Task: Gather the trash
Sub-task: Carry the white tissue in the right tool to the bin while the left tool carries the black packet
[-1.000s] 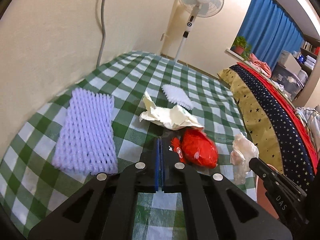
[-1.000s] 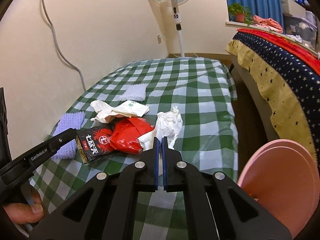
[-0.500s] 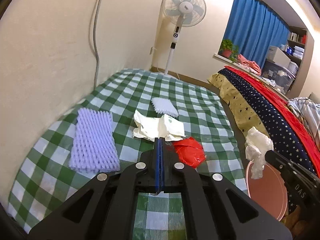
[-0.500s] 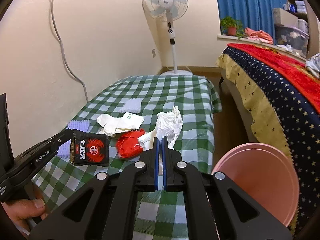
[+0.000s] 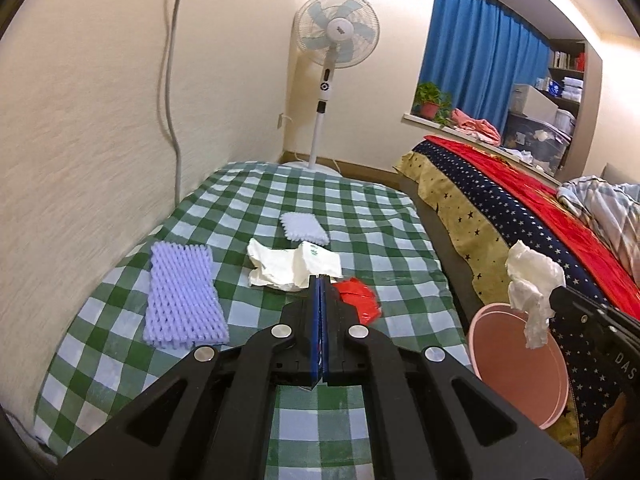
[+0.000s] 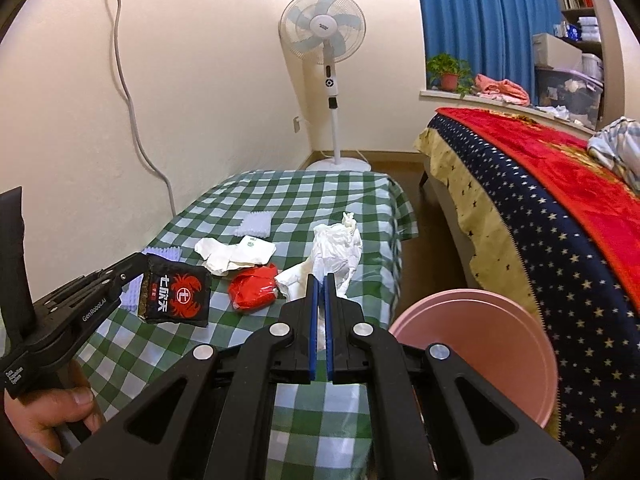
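Right wrist alone shows left gripper (image 6: 146, 266) clamping black packet (image 6: 175, 295), right gripper (image 6: 319, 280) pinching tissue (image 6: 336, 254)

So the surface (image 5: 360, 216) is covered with a green-and-white checked cloth and pushed up against the wall. Lying on it: a big lavender foam net sleeve (image 5: 182, 294) on the wall side, a smaller foam net (image 5: 303, 227) further back, a crumpled white paper wrapper (image 5: 292, 266) in the middle, and a scrunched red bag (image 5: 358, 304) just beside that wrapper, maybe touching.
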A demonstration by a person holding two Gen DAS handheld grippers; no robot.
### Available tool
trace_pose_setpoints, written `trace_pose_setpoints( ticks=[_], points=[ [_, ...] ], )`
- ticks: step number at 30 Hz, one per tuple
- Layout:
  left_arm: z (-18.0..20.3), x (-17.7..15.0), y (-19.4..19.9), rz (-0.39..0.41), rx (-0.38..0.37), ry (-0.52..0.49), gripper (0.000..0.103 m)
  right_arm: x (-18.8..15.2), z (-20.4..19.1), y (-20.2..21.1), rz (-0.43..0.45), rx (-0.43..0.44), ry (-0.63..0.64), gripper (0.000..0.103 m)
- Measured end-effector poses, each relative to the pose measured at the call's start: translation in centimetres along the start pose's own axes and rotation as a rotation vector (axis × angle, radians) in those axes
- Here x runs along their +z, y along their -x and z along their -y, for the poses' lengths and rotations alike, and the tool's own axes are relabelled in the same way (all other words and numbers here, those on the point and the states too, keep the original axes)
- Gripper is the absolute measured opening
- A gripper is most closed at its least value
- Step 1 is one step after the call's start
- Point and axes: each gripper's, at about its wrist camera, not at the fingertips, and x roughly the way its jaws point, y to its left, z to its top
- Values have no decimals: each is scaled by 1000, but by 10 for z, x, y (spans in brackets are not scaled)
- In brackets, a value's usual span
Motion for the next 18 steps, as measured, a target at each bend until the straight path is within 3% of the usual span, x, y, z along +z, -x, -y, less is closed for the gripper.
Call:
trace_pose_setpoints(
  ticks=[18],
  points=[
    [43,0,15,19,-97,-49,0,-4,31,38,21,-96,-43,3]
  ],
)
